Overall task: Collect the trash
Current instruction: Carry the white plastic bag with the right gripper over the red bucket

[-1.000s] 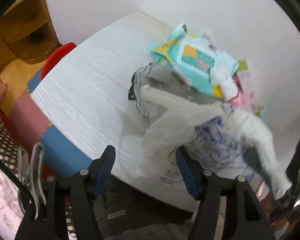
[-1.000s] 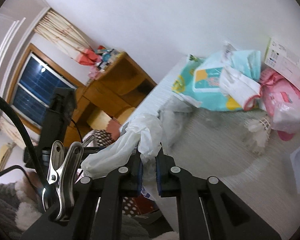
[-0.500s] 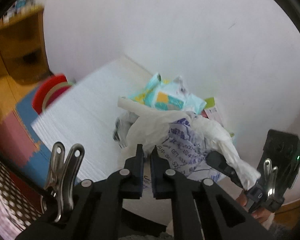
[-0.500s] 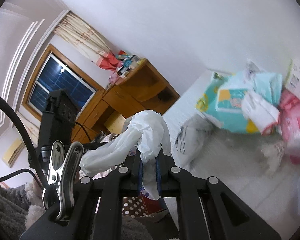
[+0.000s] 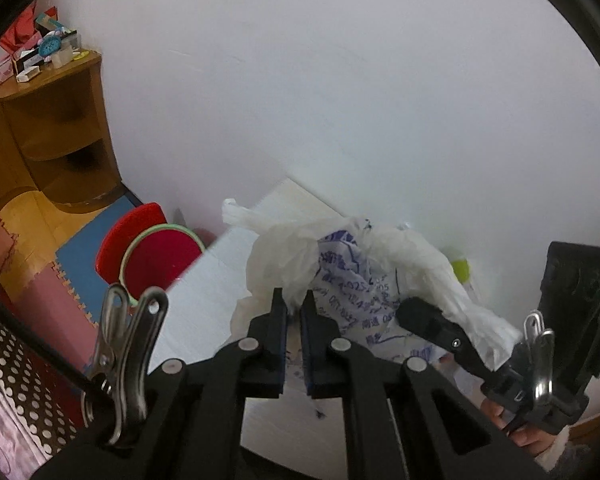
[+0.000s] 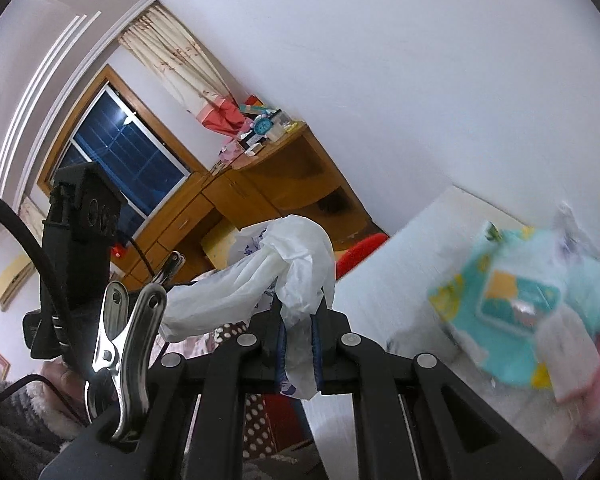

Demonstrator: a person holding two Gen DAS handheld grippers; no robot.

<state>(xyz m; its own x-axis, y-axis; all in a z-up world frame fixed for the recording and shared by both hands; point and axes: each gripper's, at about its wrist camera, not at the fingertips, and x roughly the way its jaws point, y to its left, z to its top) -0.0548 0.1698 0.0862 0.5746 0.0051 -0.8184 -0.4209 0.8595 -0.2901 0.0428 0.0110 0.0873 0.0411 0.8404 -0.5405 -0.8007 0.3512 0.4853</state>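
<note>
Left tongs (image 5: 295, 300) now clamped onto white plastic bag (image 5: 340, 264), open 1 second ago; right tongs (image 6: 299, 312) pinching another part. Bag lifted above bench (image 5: 204, 300), probably spread for trash.

Blue printing on a white plastic bag (image 5: 352, 280).
Digits resembling a phone number show at the bag's centre, too blurred to read reliably.

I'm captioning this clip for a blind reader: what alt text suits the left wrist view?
The left gripper is shut on a white plastic bag with blue print, above a white table; the right gripper pinches its other side.
</note>
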